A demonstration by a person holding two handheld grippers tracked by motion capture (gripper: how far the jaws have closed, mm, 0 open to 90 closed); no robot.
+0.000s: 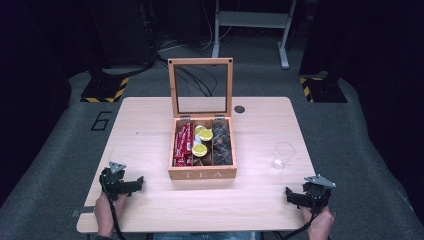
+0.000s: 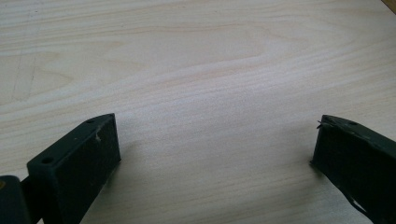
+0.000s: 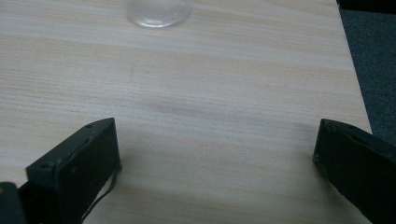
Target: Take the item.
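A wooden tea box (image 1: 202, 173) marked TEA stands mid-table with its glass lid (image 1: 200, 87) raised upright. Inside lie red packets (image 1: 183, 145) in the left compartment, yellow-topped ones (image 1: 202, 142) in the middle and dark ones (image 1: 222, 142) on the right. A clear glass (image 1: 282, 155) stands to the right of the box; its base (image 3: 159, 11) shows in the right gripper view. My left gripper (image 1: 134, 184) rests near the front left, open over bare wood (image 2: 215, 135). My right gripper (image 1: 292, 195) sits at the front right, open, with nothing between its jaws (image 3: 217, 149).
The wooden table (image 1: 150, 125) has a small dark round hole (image 1: 239, 109) behind the box. Grey carpet (image 3: 369, 60) lies past the table's right edge. Cables and metal stand legs (image 1: 250, 25) sit on the floor beyond the table's far side.
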